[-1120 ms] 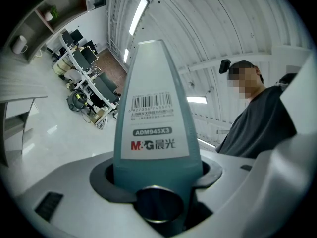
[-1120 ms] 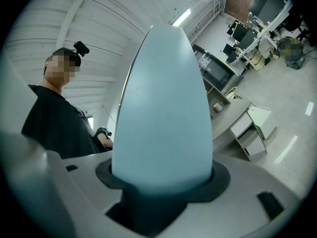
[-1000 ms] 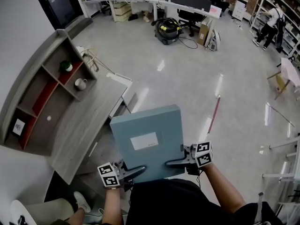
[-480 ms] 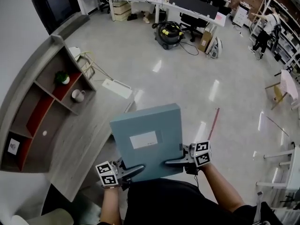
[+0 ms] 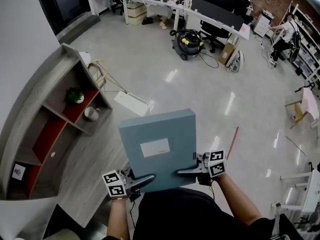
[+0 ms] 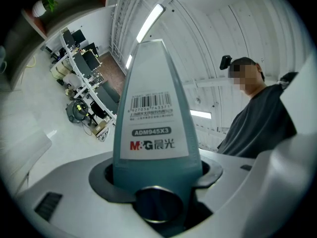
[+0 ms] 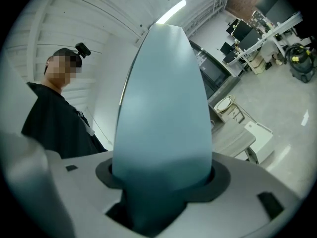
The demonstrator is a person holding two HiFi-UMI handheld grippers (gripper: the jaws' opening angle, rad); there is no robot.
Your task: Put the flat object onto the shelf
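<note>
A flat blue-grey file box [image 5: 159, 149] with a white label is held level in front of the person. My left gripper [image 5: 142, 181] is shut on its near left edge, and my right gripper [image 5: 186, 173] is shut on its near right edge. In the left gripper view the box's spine [image 6: 153, 128], with barcode and brand label, rises from between the jaws of the left gripper [image 6: 156, 185]. The right gripper view shows the plain box [image 7: 163, 118] clamped in the right gripper [image 7: 161, 185]. The grey shelf [image 5: 47, 115] with red panels stands to the left of the box.
The shelf holds a small plant [image 5: 76, 95], a cup [image 5: 91, 113] and a small picture [image 5: 18, 171]. A grey wooden desk top [image 5: 92, 171] lies below it. On the floor are a white panel [image 5: 132, 103], a vacuum cleaner [image 5: 188, 43] and a red stick [image 5: 232, 143]. Office desks line the back.
The head view has shifted: the shelf and desk now sit lower and nearer the box's left side. Both grippers keep the same hold on the box.
</note>
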